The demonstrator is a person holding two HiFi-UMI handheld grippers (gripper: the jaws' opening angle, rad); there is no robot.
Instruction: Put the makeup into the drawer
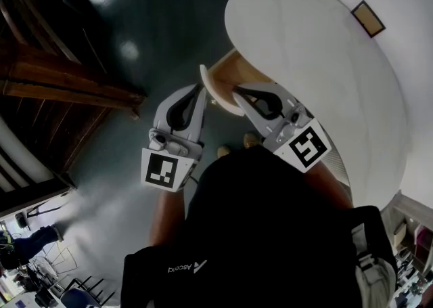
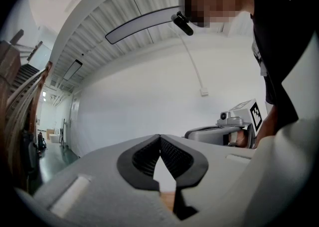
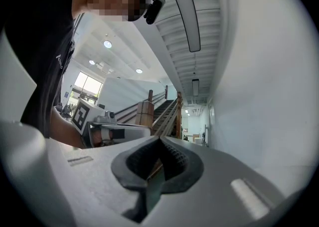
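Note:
Both grippers are held side by side in front of the person's dark-clothed body, pointing level. My left gripper (image 1: 201,88) has its jaws together at the tips with nothing between them, as the left gripper view (image 2: 160,136) also shows. My right gripper (image 1: 236,91) is shut and empty too, its pads meeting in the right gripper view (image 3: 160,139). Each gripper appears in the other's view: the right gripper (image 2: 234,128) and the left gripper (image 3: 113,129). No makeup and no drawer show in any view.
A light wooden piece with a white rim (image 1: 224,82) lies just beyond the fingertips. A white curved wall (image 1: 318,63) rises at the right. A dark wooden staircase (image 1: 54,76) stands at the left over a grey-green floor (image 1: 155,22); the stairs (image 3: 165,109) show again behind the right gripper.

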